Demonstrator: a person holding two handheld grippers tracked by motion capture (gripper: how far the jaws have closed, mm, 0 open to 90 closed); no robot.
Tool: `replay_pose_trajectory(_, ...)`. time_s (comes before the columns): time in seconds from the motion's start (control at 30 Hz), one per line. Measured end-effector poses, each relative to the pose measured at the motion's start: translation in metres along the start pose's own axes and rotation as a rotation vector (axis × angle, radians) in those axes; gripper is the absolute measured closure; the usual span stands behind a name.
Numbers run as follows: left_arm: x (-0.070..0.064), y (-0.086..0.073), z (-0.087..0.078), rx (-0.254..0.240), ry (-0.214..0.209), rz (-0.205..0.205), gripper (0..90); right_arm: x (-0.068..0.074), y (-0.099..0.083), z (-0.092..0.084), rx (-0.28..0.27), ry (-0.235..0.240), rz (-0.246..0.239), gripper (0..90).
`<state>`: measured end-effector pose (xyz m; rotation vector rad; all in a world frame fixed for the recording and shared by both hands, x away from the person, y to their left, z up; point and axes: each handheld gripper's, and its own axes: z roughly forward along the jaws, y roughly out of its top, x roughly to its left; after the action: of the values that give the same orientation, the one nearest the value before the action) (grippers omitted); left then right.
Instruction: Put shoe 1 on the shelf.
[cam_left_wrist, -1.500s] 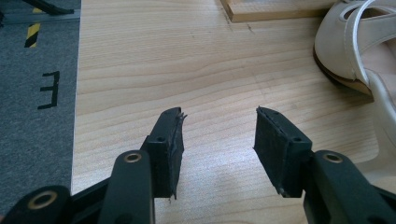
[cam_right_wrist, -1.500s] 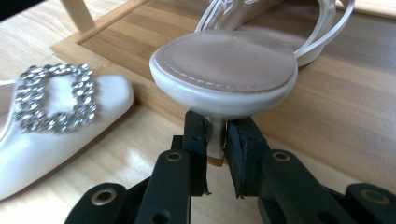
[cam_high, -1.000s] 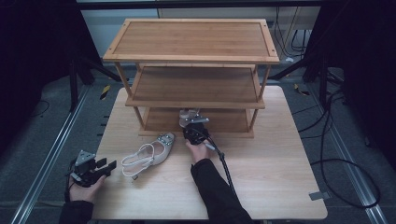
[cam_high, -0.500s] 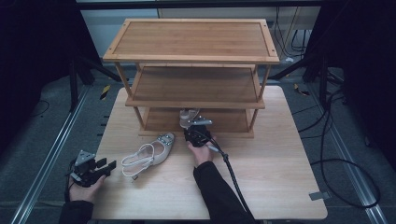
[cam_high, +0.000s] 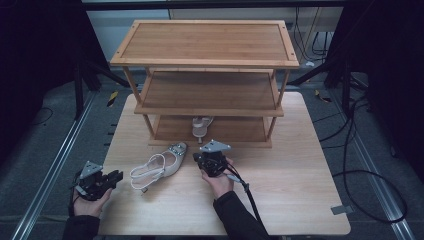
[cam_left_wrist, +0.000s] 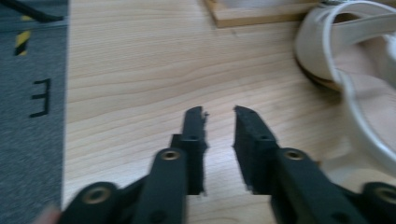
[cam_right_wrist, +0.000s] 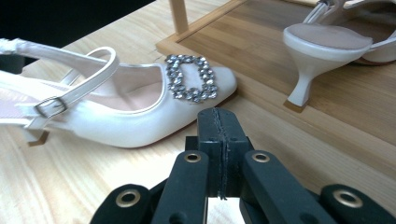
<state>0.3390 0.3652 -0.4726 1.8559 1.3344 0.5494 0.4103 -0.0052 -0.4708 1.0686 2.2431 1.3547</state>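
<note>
One shoe (cam_high: 202, 126) shelved on rack (cam_high: 210, 134), mate (cam_high: 162, 165) awaiting pickup on counter (cam_high: 290, 190); right tongs (cam_right_wrist: 218, 122) pressed together empty, left tongs (cam_left_wrist: 219, 114) narrowly spread, idle.

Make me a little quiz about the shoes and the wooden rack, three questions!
1. True or false: one white shoe already stands on the bottom shelf of the rack.
2. What decorates the toe of the shoe on the table? A) a bow B) a sparkly buckle C) a flower
3. Which hand-held gripper has its jaws pressed together with nothing between them?

Key:
1. True; its heel points toward the table's front.
2. B; the buckle is a glittering rectangle.
3. The right hand-held gripper; its jaws have just closed. The left hand-held gripper shows a gap between its jaws.
</note>
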Motion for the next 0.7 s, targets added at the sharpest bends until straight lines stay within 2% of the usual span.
replay_pose_trajectory(0.03,-0.002,0.000,0.000,-0.002,-0.017,0.002,84.7,0.000,0.000,-0.004,0.005,0.004,0.000,90.0)
replay_pose_trajectory(0.13,-0.009,0.002,-0.001,-0.002,-0.051,0.023,88.7,-0.002,0.000,-0.009,0.012,-0.005,-0.004,90.0)
replay_pose_trajectory(0.23,-0.017,0.003,-0.001,-0.009,-0.091,0.031,89.0,-0.010,-0.001,-0.019,0.030,-0.024,-0.004,90.0)
replay_pose_trajectory(0.33,-0.027,0.004,0.000,-0.005,-0.115,0.059,89.1,-0.020,-0.003,-0.032,0.038,-0.046,-0.012,90.0)
replay_pose_trajectory(0.4,-0.032,0.004,-0.001,-0.003,-0.105,0.075,89.2,-0.025,-0.005,-0.042,0.043,-0.060,-0.006,90.0)
replay_pose_trajectory(0.47,-0.035,0.002,-0.002,-0.004,-0.110,0.070,89.2,-0.032,-0.008,-0.052,0.042,-0.079,-0.011,90.0)
replay_pose_trajectory(0.53,-0.039,0.001,-0.003,-0.005,-0.111,0.074,89.2,-0.038,-0.012,-0.061,0.034,-0.090,0.004,90.0)
replay_pose_trajectory(0.7,-0.058,-0.001,0.000,0.007,-0.136,0.104,89.1,-0.048,-0.025,-0.080,0.033,-0.108,0.028,89.7)
